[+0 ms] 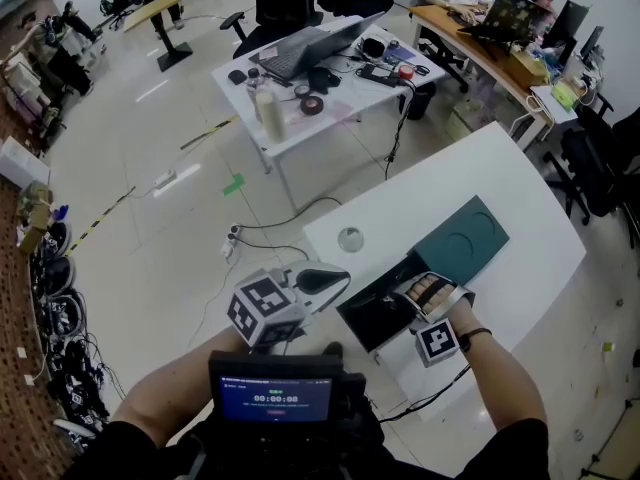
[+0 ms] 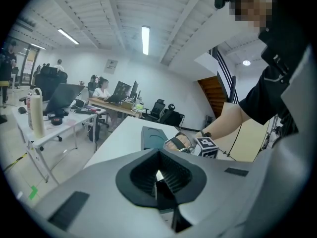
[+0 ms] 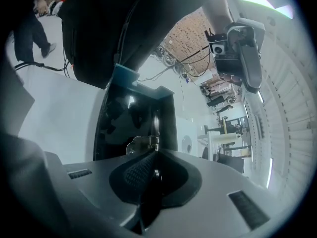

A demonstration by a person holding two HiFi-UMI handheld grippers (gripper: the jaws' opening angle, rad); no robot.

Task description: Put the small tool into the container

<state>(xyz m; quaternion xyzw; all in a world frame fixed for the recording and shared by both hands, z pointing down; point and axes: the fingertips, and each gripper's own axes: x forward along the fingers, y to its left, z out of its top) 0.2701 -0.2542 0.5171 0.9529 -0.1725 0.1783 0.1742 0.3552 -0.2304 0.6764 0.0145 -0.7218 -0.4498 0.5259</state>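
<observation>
Screen [image 1: 272, 398] at my chest: a row of timer digits, too small to read for certain. Marker cube [image 1: 265, 308] on the left claw [image 2: 158, 175] carries black-and-white square code, no lettering. Left claw clenched, pads together, nothing between them; it is raised off the near-left edge of the white bench [image 1: 520, 198].

Right claw [image 3: 154, 155] clenched on the small tool [image 3: 142, 144], a thin bright metal piece that sticks out past the tips. Tool is over the open black container [image 3: 166, 118], above its dark inside; whether it touches the floor of the container I cannot tell. Right cube [image 1: 437, 341] shows the same square code.

Teal lid [image 1: 462, 240] lies just beyond the container, touching its far end, with a round recess in its top. No label legible on either. Small round clear disc [image 1: 350, 238] lies on the bench to the left, apart from the container.

Farther off: a second bench [image 1: 268, 140] with an open laptop [image 1: 300, 53], a tape roll [image 1: 312, 105] and a pale cylinder [image 1: 268, 113]. No print readable there.
</observation>
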